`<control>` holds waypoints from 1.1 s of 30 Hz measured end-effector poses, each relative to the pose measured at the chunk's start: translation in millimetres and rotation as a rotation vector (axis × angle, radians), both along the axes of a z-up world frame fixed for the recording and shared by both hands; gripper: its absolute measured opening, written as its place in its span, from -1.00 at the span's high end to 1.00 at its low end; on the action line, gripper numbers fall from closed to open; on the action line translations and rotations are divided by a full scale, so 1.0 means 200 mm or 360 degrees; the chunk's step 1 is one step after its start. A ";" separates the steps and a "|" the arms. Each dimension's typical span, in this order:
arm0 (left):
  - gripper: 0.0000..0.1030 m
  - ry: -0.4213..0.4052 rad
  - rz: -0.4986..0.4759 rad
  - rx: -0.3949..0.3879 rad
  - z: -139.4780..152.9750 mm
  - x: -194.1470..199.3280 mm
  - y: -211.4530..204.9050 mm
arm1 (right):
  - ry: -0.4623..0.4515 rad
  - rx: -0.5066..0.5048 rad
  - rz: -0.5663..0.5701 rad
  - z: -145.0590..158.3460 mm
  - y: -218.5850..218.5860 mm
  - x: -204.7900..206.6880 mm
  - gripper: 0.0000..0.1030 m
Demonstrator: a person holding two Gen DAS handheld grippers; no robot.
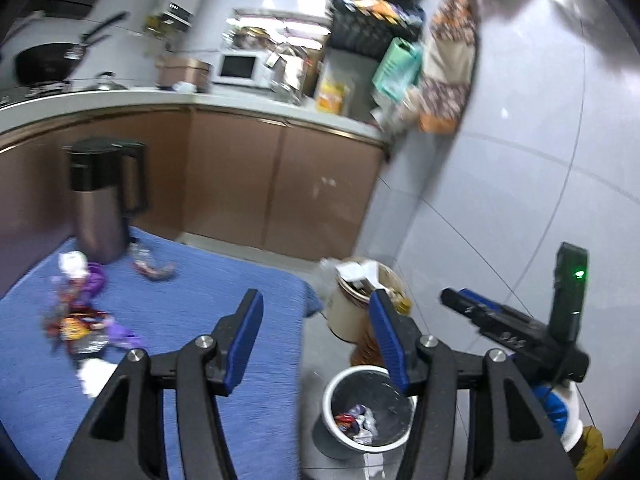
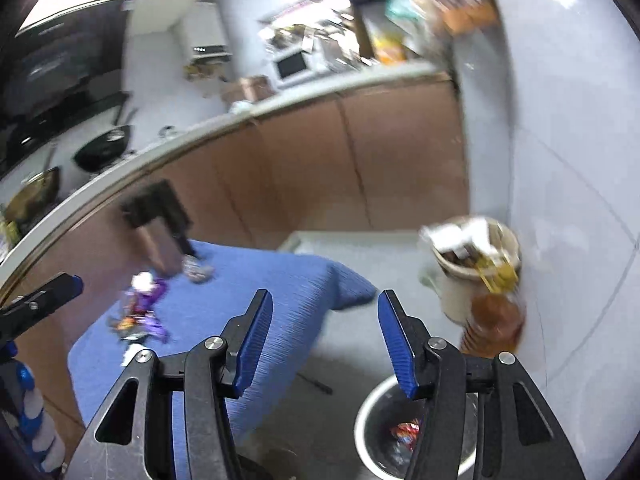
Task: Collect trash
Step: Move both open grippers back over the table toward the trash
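- Wrappers, several crumpled, already in white round bin (image 1: 366,416) on floor
- Colourful wrapper pile (image 1: 80,320) left near blue cloth table's (image 1: 192,300) left edge
- Left gripper (image 1: 316,334), right gripper (image 2: 326,338): jaws parted, empty

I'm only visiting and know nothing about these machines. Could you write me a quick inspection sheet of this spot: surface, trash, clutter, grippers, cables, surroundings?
Surface: blue cloth over a table, mostly bare near its right edge.
Job's things: wrappers scattered on the cloth's left side; white bin on the floor beside the table, with a few wrappers already in it.
Clutter: kettle upright at the cloth's far end; a fuller bin and an amber bottle by the wall.
Grippers: left gripper open and empty; right gripper open and empty, above the white bin.
Cables: nothing seen.
Surroundings: kitchen counter with a microwave and a pan; white tiled wall on the right.
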State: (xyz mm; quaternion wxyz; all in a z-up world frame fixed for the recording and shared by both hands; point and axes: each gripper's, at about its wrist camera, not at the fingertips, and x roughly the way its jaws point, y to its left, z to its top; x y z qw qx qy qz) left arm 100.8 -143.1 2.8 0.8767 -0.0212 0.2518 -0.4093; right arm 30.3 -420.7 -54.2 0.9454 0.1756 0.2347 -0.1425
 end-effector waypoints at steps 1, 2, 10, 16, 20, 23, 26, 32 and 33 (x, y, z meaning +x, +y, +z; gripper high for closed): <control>-0.12 -0.0009 0.0037 -0.0014 0.01 0.01 0.07 | -0.0022 -0.0021 0.0035 0.04 0.05 0.01 -0.09; -0.17 -0.0020 0.0072 -0.0023 0.03 0.01 0.13 | -0.0049 -0.0048 0.0086 0.10 0.11 0.02 -0.10; -0.33 -0.0121 0.0402 -0.0048 0.08 0.02 0.68 | -0.0132 -0.0183 0.0353 0.31 0.50 0.09 -0.18; -0.34 -0.0084 0.0642 -0.0017 0.09 0.05 0.95 | -0.0127 -0.0197 0.0522 0.32 0.71 0.20 -0.20; -0.34 -0.0092 0.0722 -0.0001 0.10 0.05 1.05 | -0.0095 -0.0168 0.0602 0.28 0.77 0.28 -0.21; -0.34 -0.0068 0.0763 0.0014 0.07 0.11 1.09 | -0.0058 -0.0165 0.0648 0.25 0.82 0.35 -0.21; -0.34 0.0017 0.0775 0.0032 -0.02 0.21 1.10 | -0.0025 -0.0153 0.0690 0.21 0.86 0.42 -0.21; -0.34 0.0307 0.0678 0.0098 -0.30 0.47 1.03 | 0.0087 -0.0123 0.0791 0.05 0.92 0.62 -0.21; -0.34 0.0363 0.0666 0.0105 -0.35 0.52 1.01 | 0.0114 -0.0111 0.0809 0.01 0.93 0.66 -0.21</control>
